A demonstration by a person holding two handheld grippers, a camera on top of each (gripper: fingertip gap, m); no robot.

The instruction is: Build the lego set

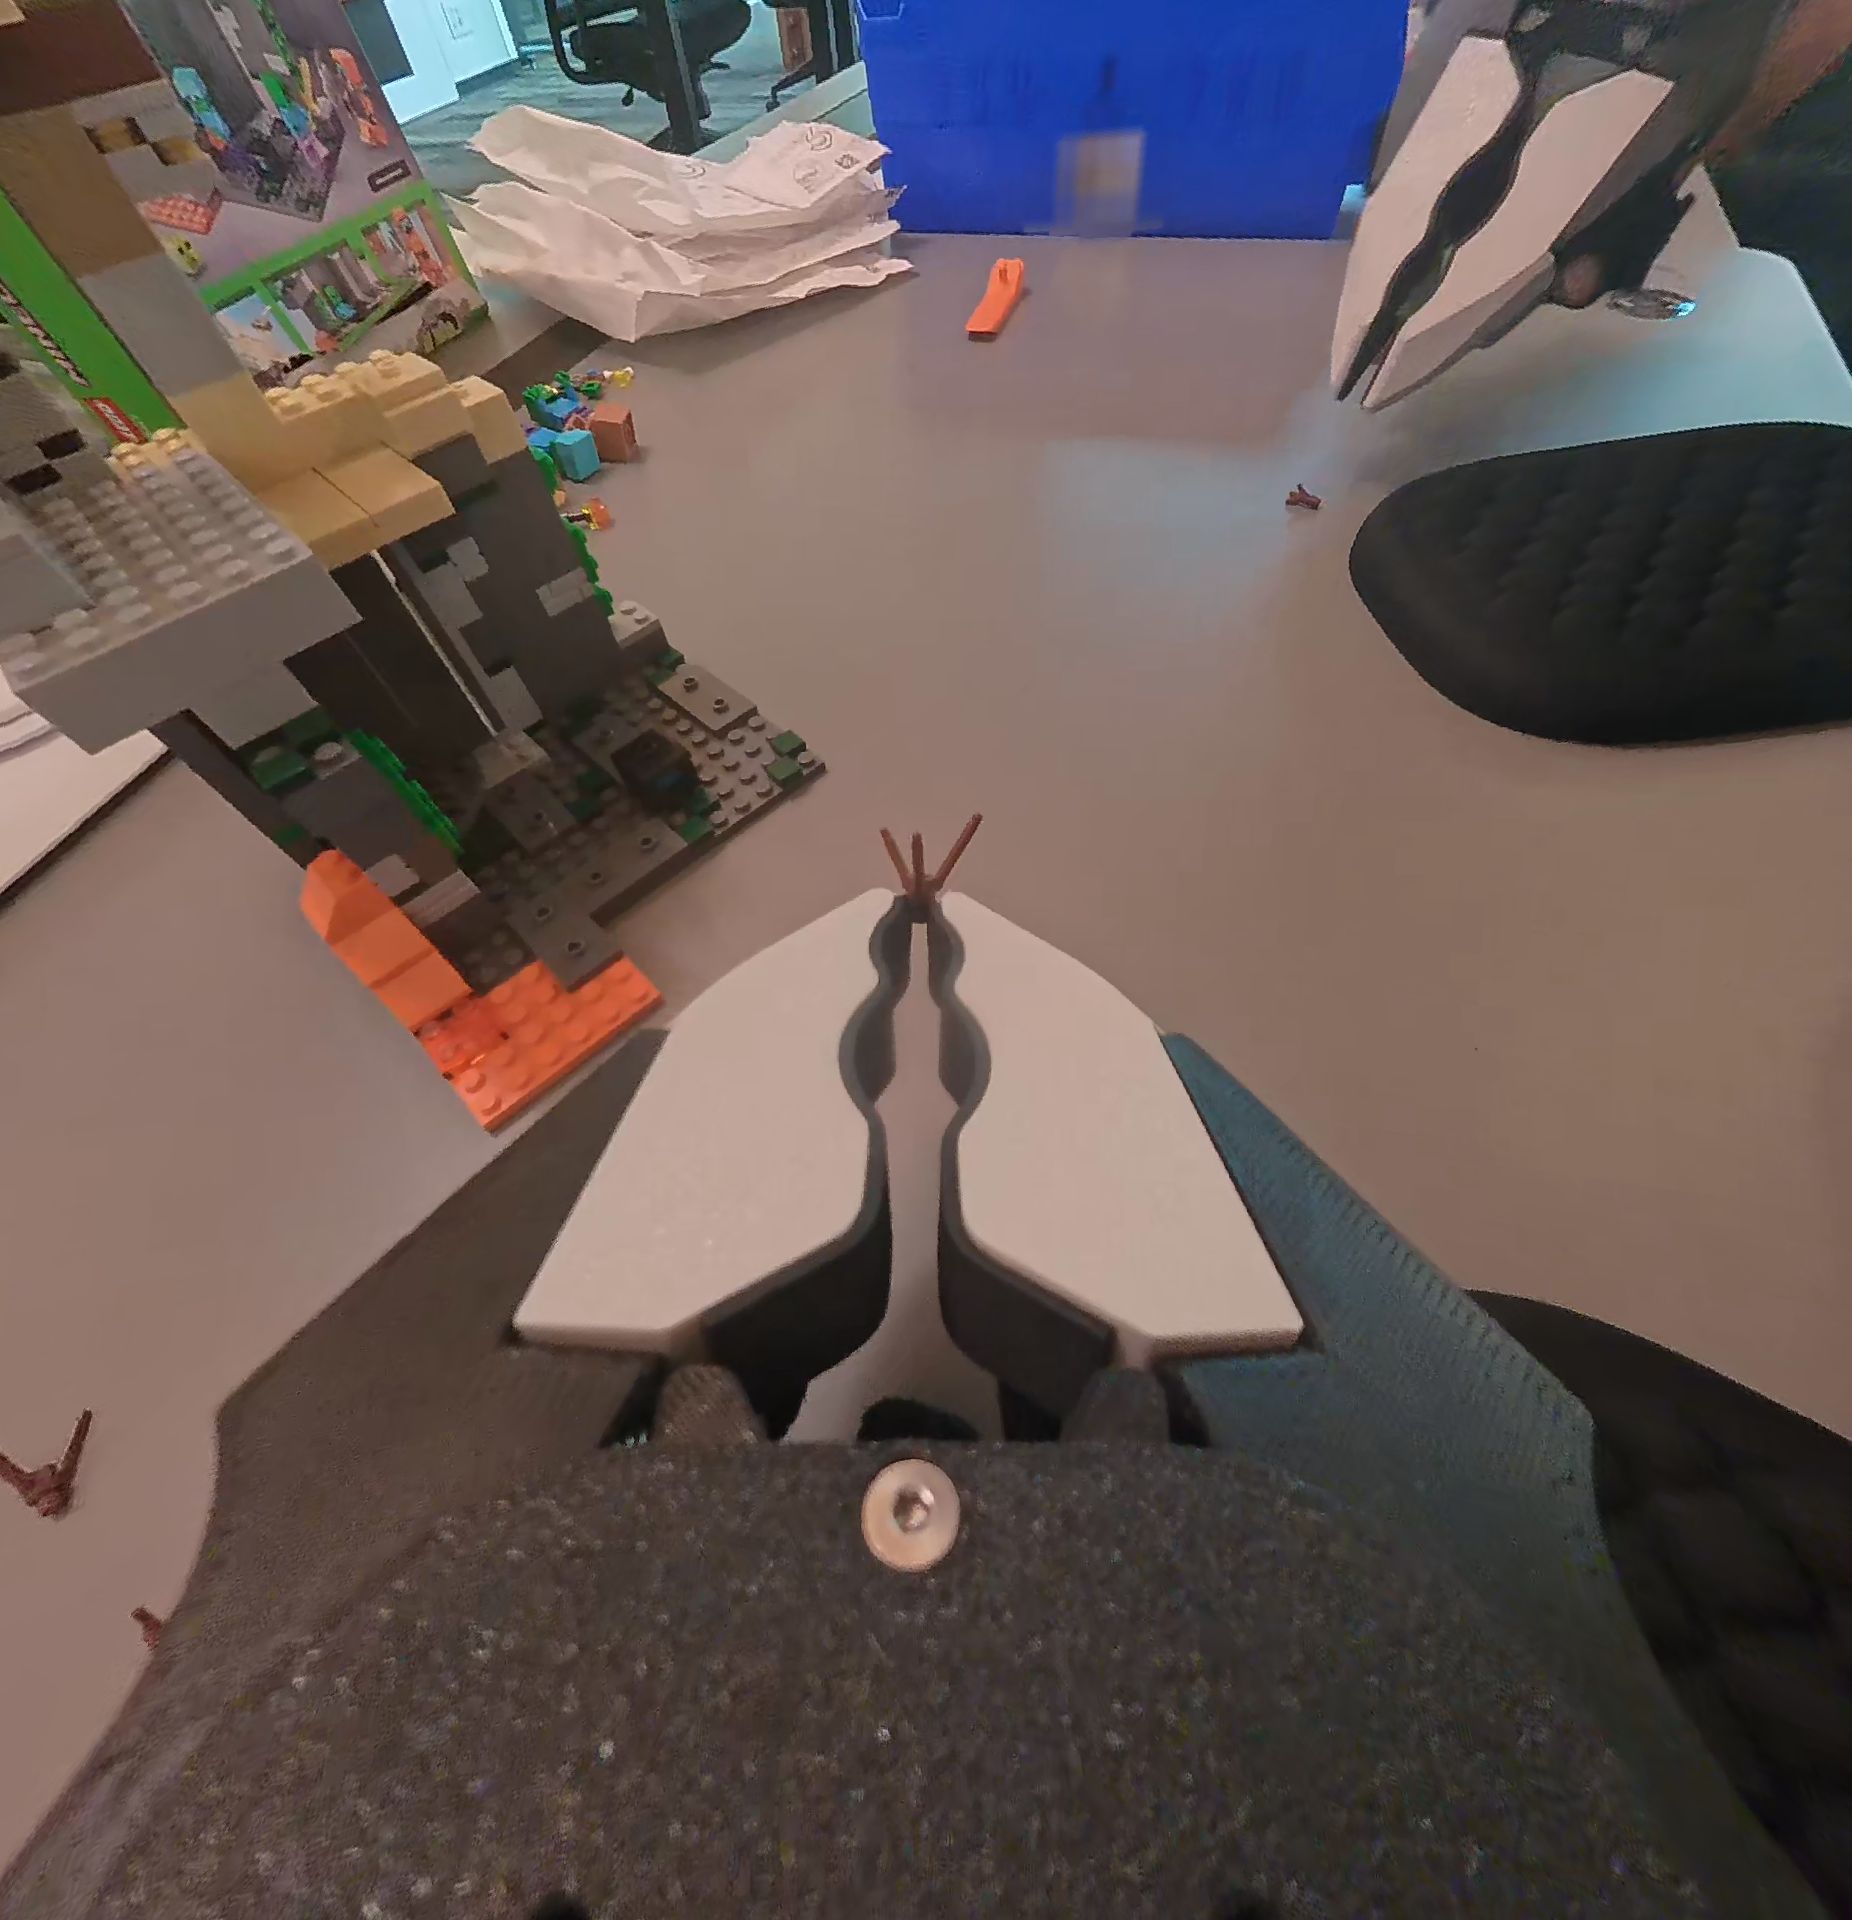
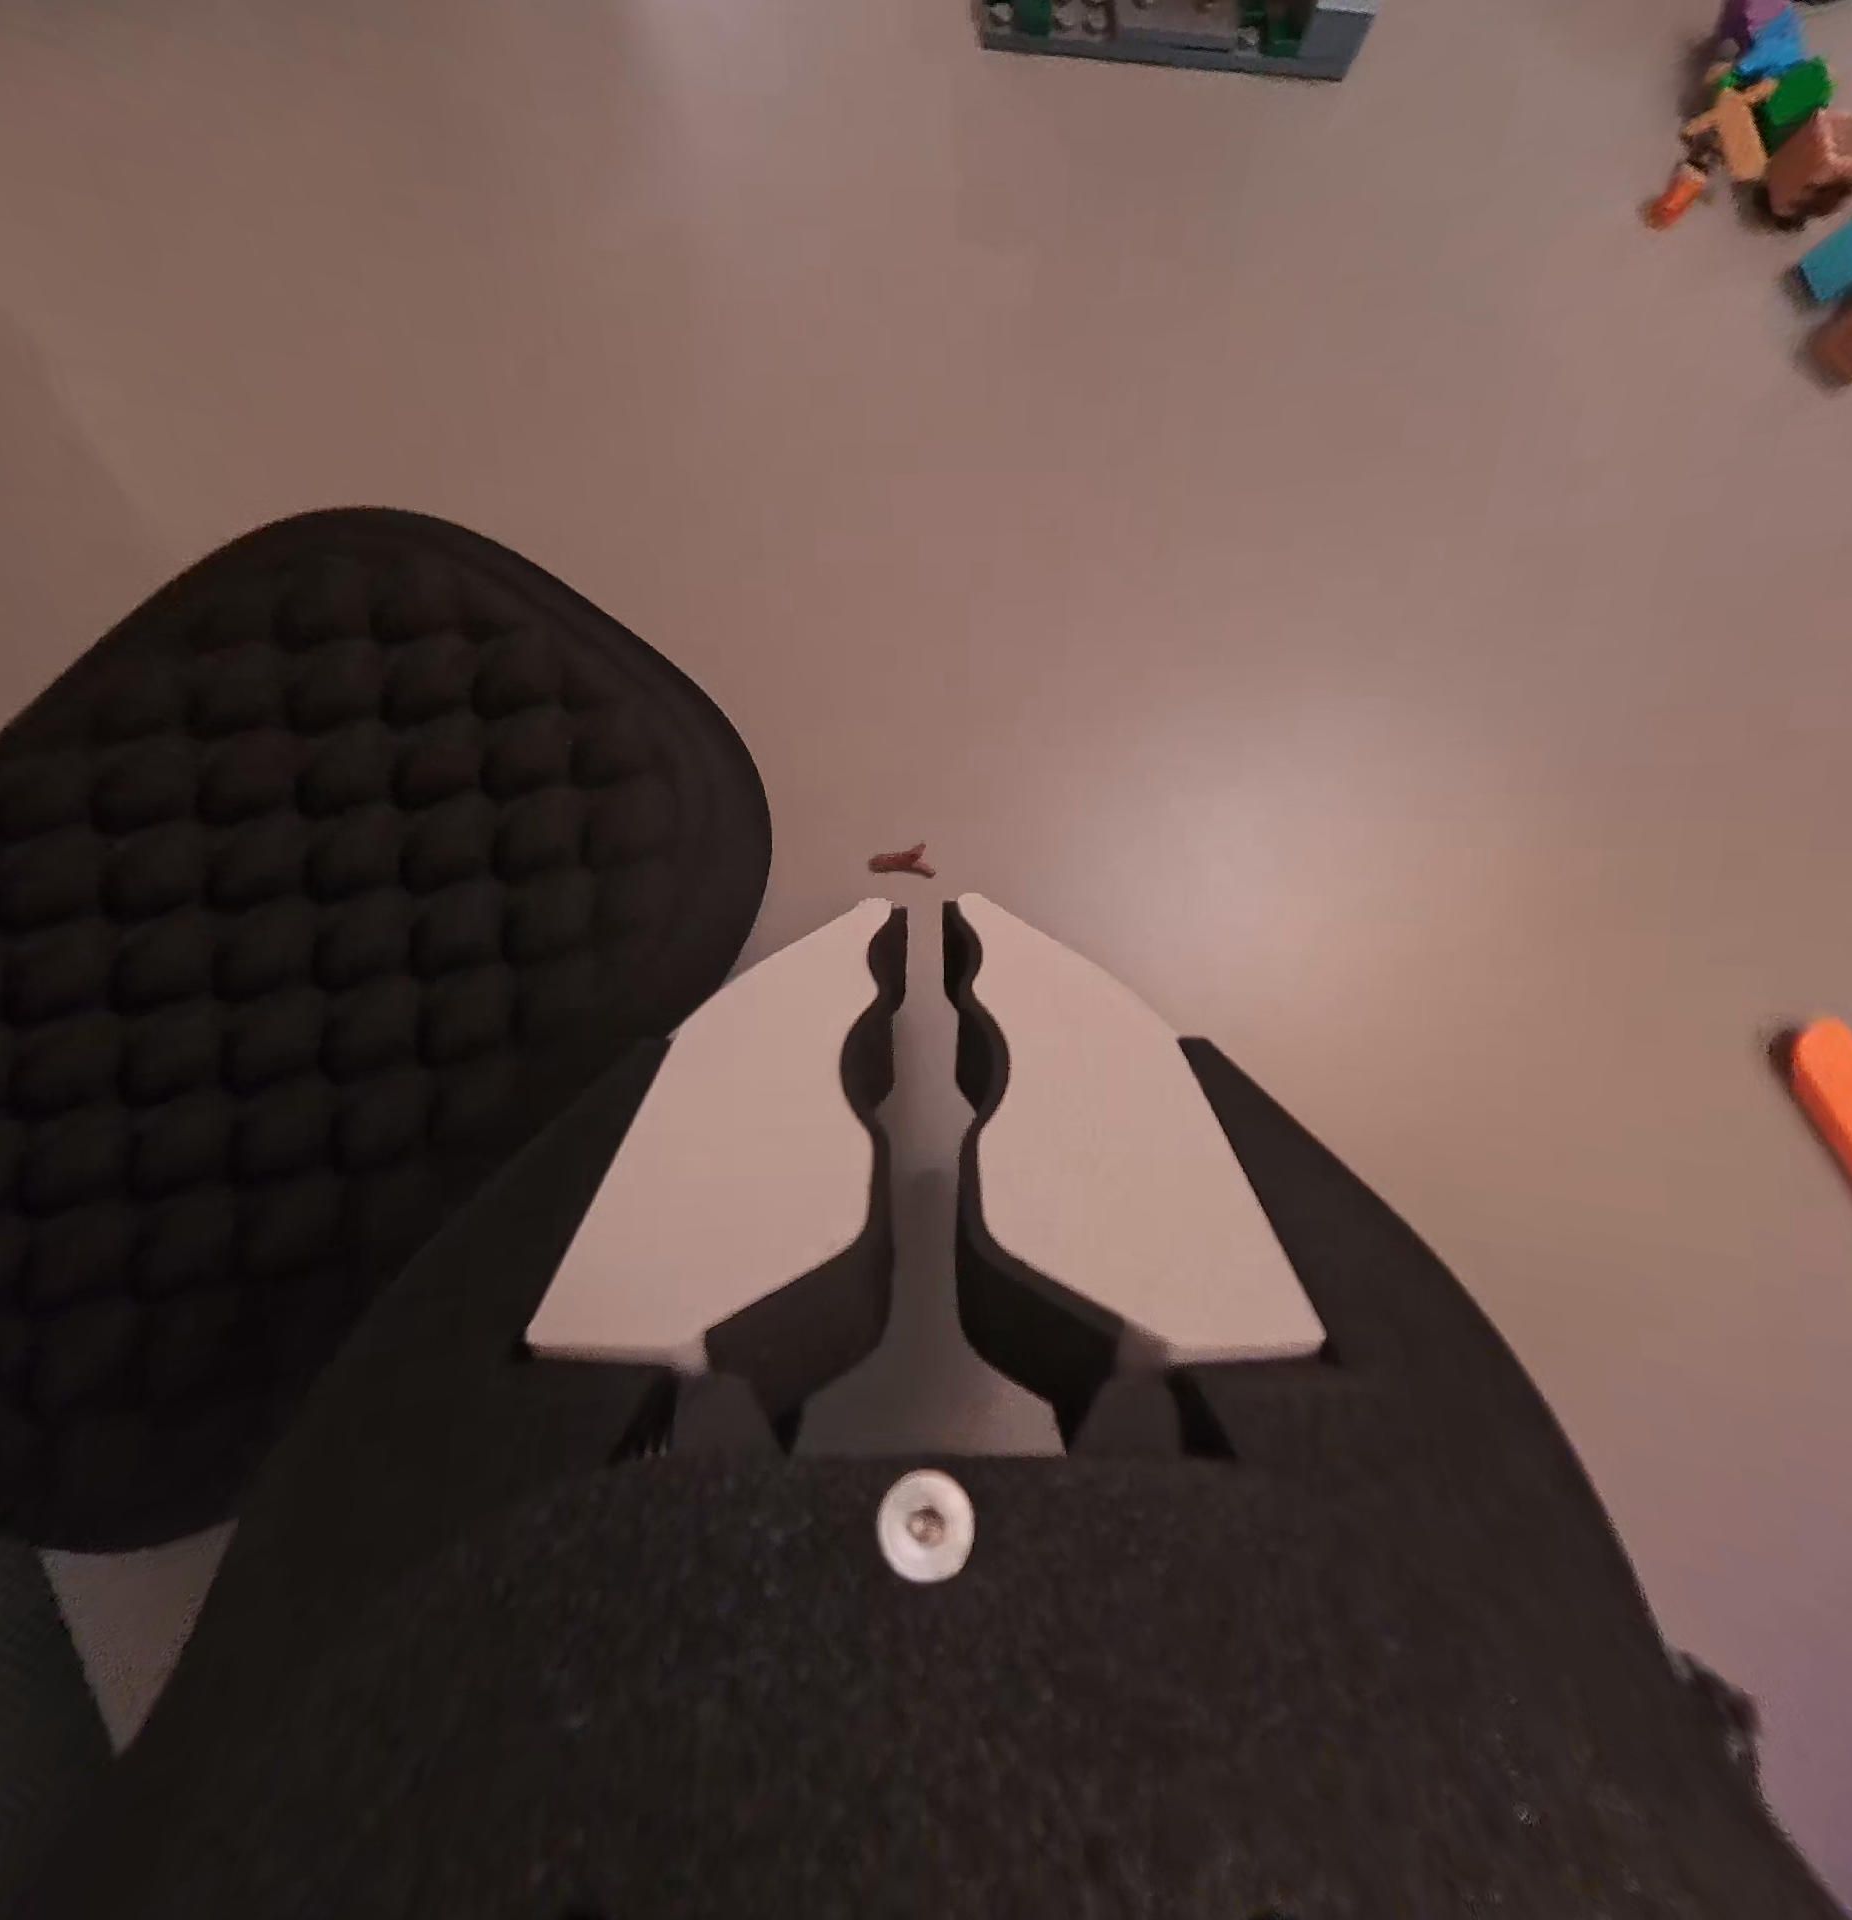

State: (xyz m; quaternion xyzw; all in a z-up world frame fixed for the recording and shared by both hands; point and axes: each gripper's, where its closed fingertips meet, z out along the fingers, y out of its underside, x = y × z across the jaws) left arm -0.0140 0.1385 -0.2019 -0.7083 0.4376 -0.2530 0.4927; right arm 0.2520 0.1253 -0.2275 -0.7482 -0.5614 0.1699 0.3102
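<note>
My left gripper (image 1: 917,909) is shut on a small brown twig piece (image 1: 927,857) whose three prongs stick out past the tips, above the grey table. The partly built Lego model (image 1: 382,665) of grey, tan, green and orange bricks stands to its left. My right gripper (image 2: 924,912) hovers over the table with its jaws a narrow gap apart and empty. A tiny brown piece (image 2: 901,860) lies just beyond its tips, and it also shows in the left wrist view (image 1: 1304,500). The right gripper (image 1: 1363,393) appears far right in the left wrist view.
A black padded rest (image 2: 309,977) lies beside the tiny piece. An orange brick separator (image 1: 997,298), crumpled paper bags (image 1: 693,218), a blue bin (image 1: 1119,114) and the set's box (image 1: 298,177) stand at the back. Loose bricks (image 1: 579,436) lie by the model. More brown twig pieces (image 1: 39,1465) lie near left. The left gripper's tips are roughly 30 cm from the right gripper's.
</note>
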